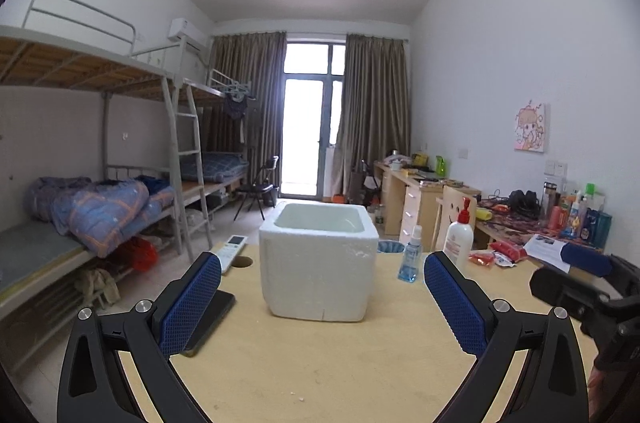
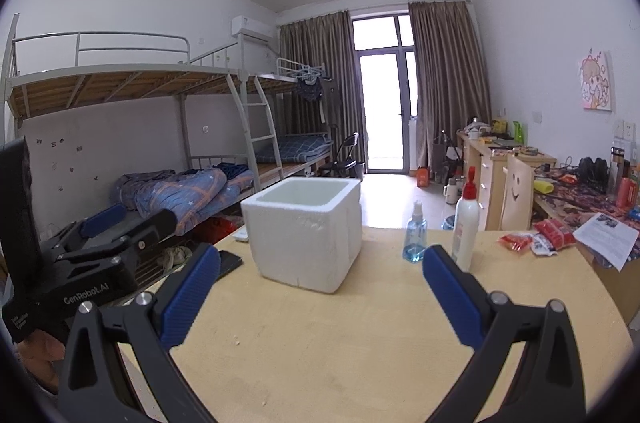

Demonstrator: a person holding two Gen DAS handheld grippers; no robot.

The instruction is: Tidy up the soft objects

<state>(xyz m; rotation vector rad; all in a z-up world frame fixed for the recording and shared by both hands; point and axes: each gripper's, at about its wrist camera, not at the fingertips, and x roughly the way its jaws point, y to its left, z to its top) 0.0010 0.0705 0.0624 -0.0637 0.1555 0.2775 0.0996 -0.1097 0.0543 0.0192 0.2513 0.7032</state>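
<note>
2 grippers [image 1: 322, 297] [image 2: 320, 293] level, fingers [image 1: 192, 303] apart

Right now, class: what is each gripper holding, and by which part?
Nothing is held. The left gripper and the right gripper are both open, with only the table and foam box showing between their fingers.

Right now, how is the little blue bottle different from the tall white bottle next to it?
The blue spray bottle is short and see-through, with blue liquid low inside; the white pump bottle is much taller and solid white. The blue spray bottle has a pale spray top; the white pump bottle has a red pump. The white pump bottle carries a printed label; the spray bottle's label is too small to read. Both stand upright on the wooden table, right of the foam box.
</note>
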